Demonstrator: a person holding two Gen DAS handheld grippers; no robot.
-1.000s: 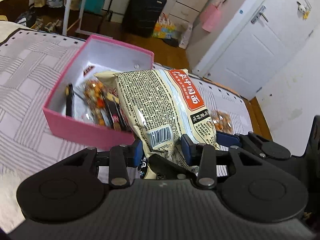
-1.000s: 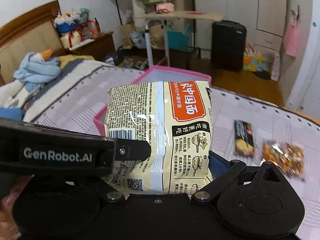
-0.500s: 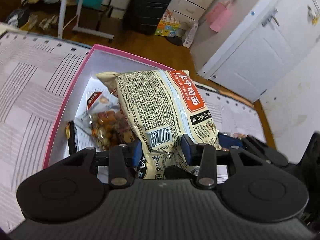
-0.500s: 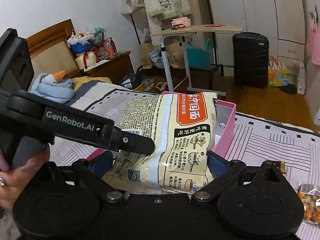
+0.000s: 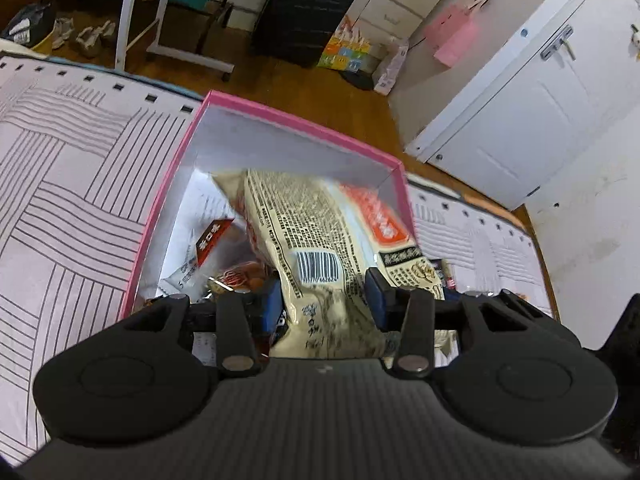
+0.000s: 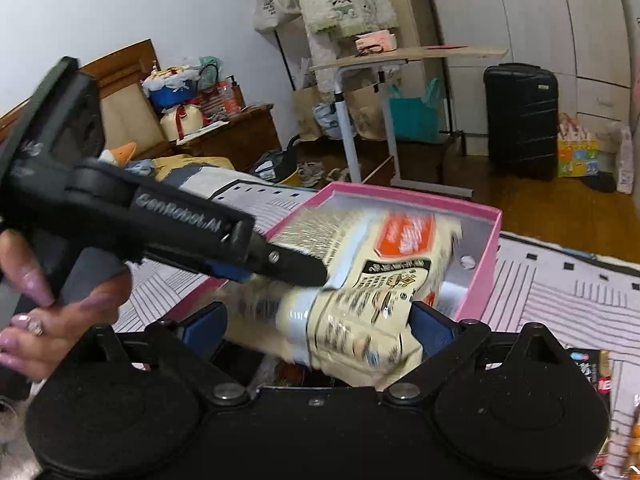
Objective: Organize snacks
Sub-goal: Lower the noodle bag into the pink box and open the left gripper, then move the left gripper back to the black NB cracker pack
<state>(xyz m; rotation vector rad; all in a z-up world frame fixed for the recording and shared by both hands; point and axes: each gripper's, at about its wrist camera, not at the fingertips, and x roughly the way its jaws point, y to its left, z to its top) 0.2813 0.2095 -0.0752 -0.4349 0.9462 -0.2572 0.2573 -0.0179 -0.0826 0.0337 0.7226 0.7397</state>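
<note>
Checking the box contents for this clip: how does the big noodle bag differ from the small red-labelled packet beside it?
The instant noodle bag is large, cream with an orange panel, and leans tilted; the small snack packet is much smaller, white with a red label, and lies low. Both sit inside the pink box.

Out beyond the fingertips, a black suitcase point(image 5: 304, 8) stands on the wooden floor point(image 5: 320, 92), and just to its right a colourful patterned bag point(image 5: 346, 50). Further right, a white door point(image 5: 532, 120) with a metal handle, a pink bag point(image 5: 456, 40) hanging near it. Up left, white table legs point(image 5: 128, 12) and a pair of shoes point(image 5: 86, 34) (blurred, hard to say more). Underneath everything, a striped bedspread point(image 5: 72, 200).
</note>
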